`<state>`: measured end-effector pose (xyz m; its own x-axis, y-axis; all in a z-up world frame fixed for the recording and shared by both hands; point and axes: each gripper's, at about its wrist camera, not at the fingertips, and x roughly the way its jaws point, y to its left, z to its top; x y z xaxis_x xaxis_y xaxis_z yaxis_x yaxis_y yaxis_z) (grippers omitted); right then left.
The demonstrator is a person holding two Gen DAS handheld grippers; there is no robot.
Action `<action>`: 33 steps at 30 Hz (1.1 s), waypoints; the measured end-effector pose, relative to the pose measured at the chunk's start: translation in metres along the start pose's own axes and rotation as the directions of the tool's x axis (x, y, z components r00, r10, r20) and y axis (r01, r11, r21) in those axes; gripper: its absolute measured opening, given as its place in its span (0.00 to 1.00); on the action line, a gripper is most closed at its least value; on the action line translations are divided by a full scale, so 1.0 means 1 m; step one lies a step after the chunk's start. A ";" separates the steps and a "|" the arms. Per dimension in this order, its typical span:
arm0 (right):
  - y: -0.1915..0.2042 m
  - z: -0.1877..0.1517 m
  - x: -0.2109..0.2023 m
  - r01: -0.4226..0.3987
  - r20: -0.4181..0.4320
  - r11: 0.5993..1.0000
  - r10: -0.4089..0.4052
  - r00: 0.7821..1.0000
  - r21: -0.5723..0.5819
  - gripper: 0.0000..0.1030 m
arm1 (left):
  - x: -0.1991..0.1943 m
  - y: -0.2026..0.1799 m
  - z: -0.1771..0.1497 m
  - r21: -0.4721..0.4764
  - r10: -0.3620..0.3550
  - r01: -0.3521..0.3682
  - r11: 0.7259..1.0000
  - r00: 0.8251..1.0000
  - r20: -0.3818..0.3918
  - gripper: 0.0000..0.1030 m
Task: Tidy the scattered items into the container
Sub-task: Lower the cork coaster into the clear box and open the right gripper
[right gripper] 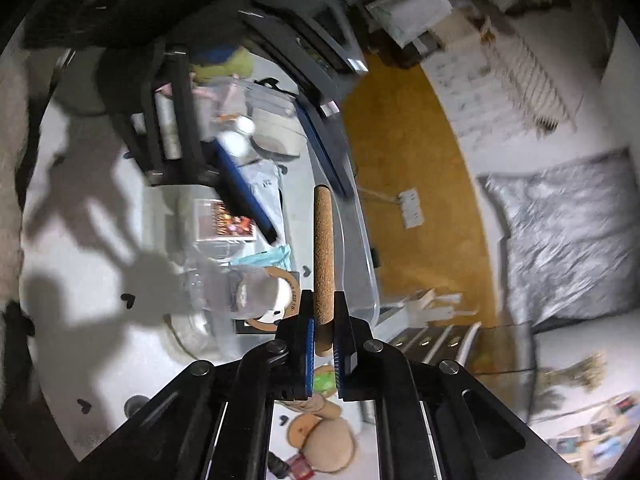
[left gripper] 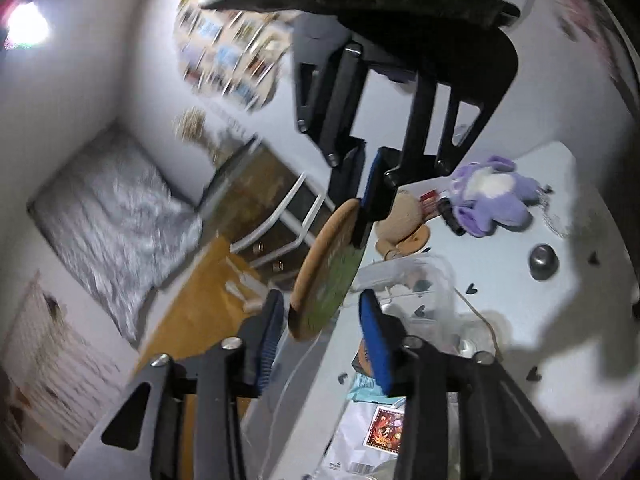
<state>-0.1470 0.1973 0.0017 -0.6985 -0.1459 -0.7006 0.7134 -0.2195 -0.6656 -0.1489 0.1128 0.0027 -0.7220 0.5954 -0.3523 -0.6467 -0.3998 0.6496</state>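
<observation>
Walls: you face plain white walls [left gripper: 132, 52], one covered with a cluster of photos [left gripper: 228, 48].
Light: a bright lamp [left gripper: 26, 28] glares at your upper left.
Floor: ochre-yellow flooring [right gripper: 412, 184].
Furniture: a bed with grey crumpled bedding [right gripper: 568, 236]; a white table [left gripper: 500, 280].

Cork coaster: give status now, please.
Right hand-held gripper shut on cork coaster, above clear bin. Left hand-held gripper open, near. Nothing in the way.
</observation>
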 end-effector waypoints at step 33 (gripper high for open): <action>-0.058 -0.021 0.253 -0.837 -0.211 0.482 0.874 0.438 0.260 0.09 | 0.041 0.053 -0.114 -0.768 -0.059 -0.380 0.516 0.878 -0.475 0.60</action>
<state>-0.3639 0.1928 -0.1429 0.3295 -0.0519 -0.9427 0.9137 -0.2341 0.3322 -0.2410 0.0367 -0.0538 -0.7124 0.2160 -0.6678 -0.2485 -0.9675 -0.0479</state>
